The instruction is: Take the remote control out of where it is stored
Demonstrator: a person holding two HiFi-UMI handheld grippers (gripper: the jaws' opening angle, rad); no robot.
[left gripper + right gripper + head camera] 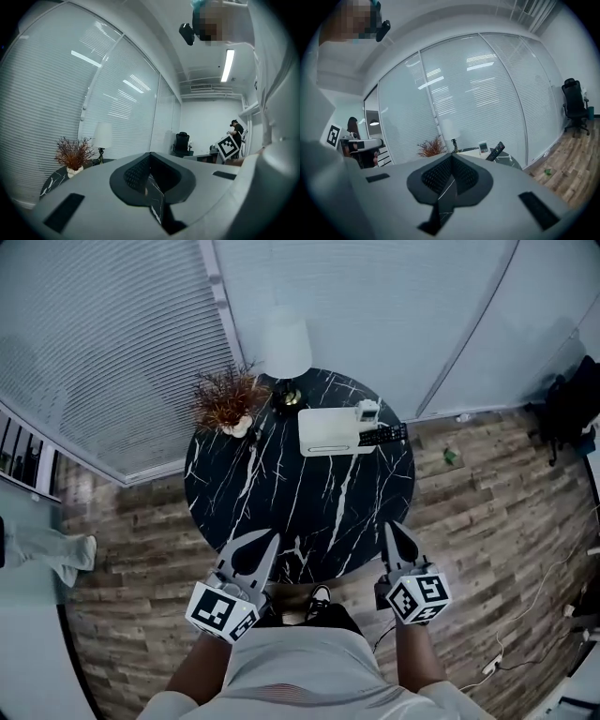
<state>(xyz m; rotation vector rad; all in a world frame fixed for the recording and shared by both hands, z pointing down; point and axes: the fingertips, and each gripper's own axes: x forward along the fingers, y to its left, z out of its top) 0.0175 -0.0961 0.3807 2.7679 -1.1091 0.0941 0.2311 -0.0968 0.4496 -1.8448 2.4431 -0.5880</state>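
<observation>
A black remote control [382, 435] leans out of the right end of a white storage box [328, 431] at the far right of the round black marble table [281, 493]. A small white remote [367, 412] stands upright beside it. The right gripper view shows the black remote [495, 151] and the white one [483, 147] far ahead. My left gripper [274, 540] hovers over the table's near edge, shut and empty, its pads meeting [150, 157]. My right gripper [389, 529] is at the near right edge, also shut on nothing [452, 157].
A white lamp [286, 343] and a dried plant in a pot [228, 399] stand at the table's far left. Glass walls with blinds lie behind. On the wooden floor are a small green thing [450, 456], a dark bag [572, 409] and cables.
</observation>
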